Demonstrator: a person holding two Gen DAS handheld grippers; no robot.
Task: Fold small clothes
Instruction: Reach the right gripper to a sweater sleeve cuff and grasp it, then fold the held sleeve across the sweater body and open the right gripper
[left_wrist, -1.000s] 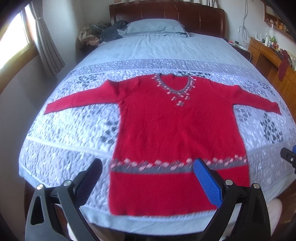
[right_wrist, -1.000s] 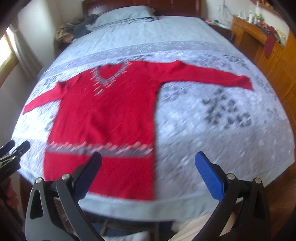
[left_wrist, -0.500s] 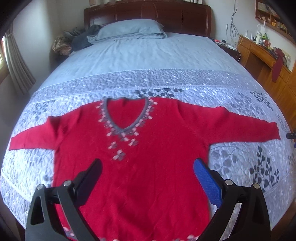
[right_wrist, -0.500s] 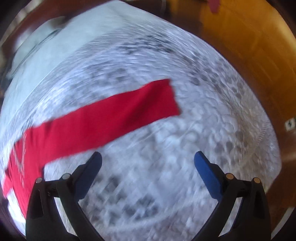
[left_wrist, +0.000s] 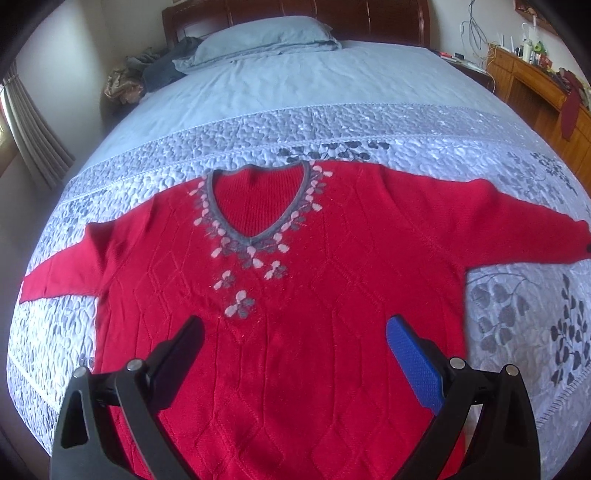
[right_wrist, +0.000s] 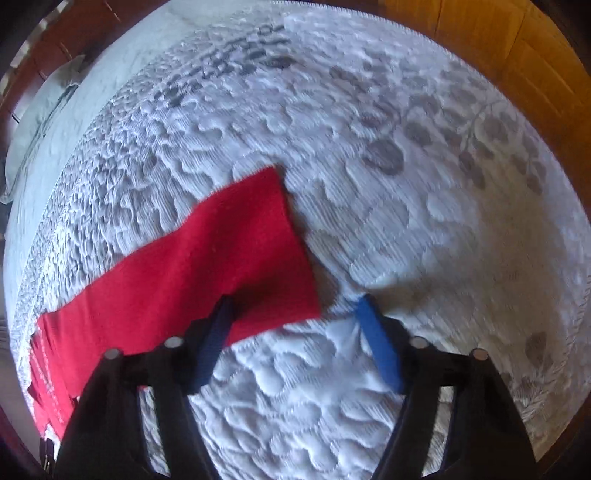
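Note:
A red knitted sweater (left_wrist: 303, 325) with a grey V-neck and flower pattern lies flat on the bed, both sleeves spread out. My left gripper (left_wrist: 295, 332) is open and empty, hovering over the sweater's chest. In the right wrist view the end of the right sleeve (right_wrist: 221, 254) lies on the quilt. My right gripper (right_wrist: 295, 306) is open, low at the sleeve's cuff, with the cuff's near corner between its fingers. One dark finger (right_wrist: 214, 332) rests on the sleeve edge and the blue finger (right_wrist: 376, 343) is on the quilt.
The bed has a pale quilt (left_wrist: 332, 125) with grey leaf prints. A pillow (left_wrist: 258, 37) and a heap of clothes (left_wrist: 147, 74) lie at the headboard. A wooden dresser (left_wrist: 535, 85) stands on the right and a curtain (left_wrist: 33, 136) on the left.
My left gripper moved forward over the sweater towards the neckline. My right gripper swung out to the right sleeve's end, dropped close to the cuff and narrowed its opening.

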